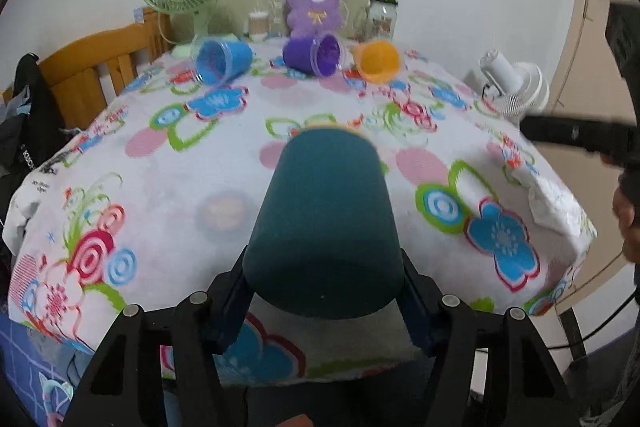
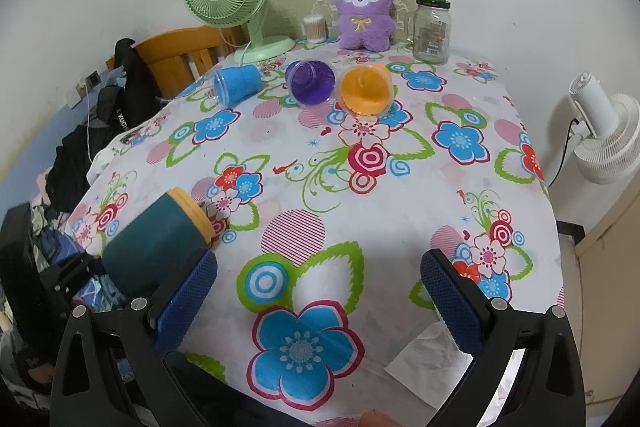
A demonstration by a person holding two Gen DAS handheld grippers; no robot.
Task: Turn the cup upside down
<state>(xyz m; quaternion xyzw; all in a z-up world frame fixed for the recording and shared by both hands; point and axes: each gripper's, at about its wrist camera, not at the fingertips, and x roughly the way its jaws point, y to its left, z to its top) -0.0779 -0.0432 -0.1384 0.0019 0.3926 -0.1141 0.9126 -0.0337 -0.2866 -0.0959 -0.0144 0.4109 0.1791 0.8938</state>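
Teal cup [image 1: 324, 223] sits pinched in our left gripper [image 1: 323, 291]; our right gripper [image 2: 319, 291], lower frame, gapes empty.

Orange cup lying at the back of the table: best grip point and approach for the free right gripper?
Judging by its pose, take the orange cup across its side wall near mid-length, coming down from above. It lies on its side with the mouth toward the camera, and the purple cup sits close on its left, so the open right gripper should straddle it carefully.
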